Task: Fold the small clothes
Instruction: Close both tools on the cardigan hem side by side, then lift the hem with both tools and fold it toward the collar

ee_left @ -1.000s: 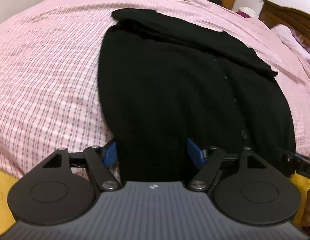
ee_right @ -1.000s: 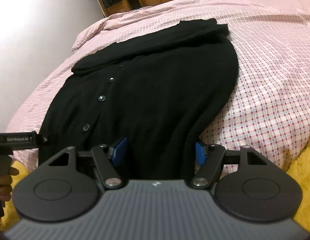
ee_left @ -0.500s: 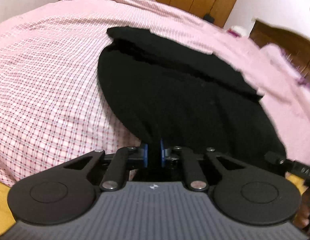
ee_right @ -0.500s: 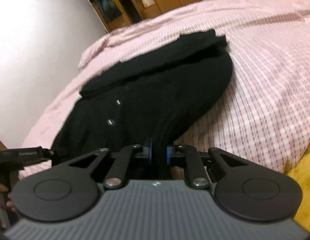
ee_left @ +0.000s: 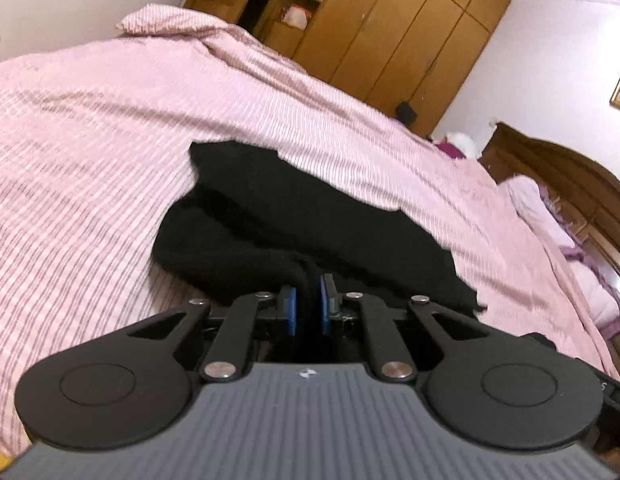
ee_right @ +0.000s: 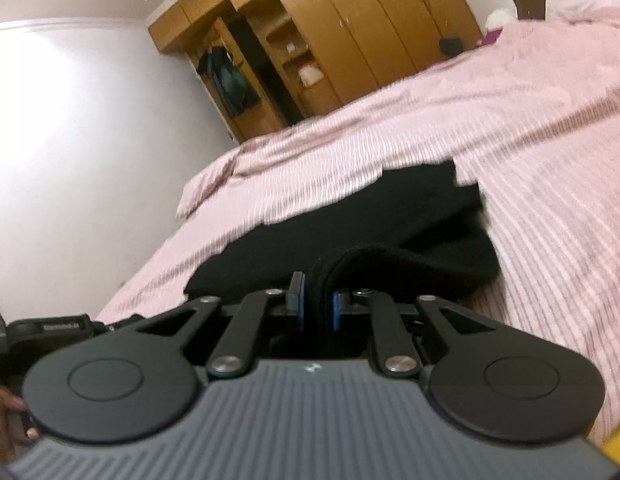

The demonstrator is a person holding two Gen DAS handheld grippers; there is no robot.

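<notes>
A: The left claw (ee_left: pixel 308 300) and right claw (ee_right: pixel 318 300), wide a second earlier, had each clamped the black cardigan's (ee_left: pixel 301 224) near hem.

B: And raised it off the pink bed (ee_left: pixel 89 140); the fold toward its collar had begun.

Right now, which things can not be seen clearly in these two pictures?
- Black cardigan: its near hem is hidden behind the left gripper and, in the right wrist view, the right gripper; buttons are not visible.
- Bedspread: pattern smeared by blur, both views.
- Wardrobe shelf contents: too small.
</notes>
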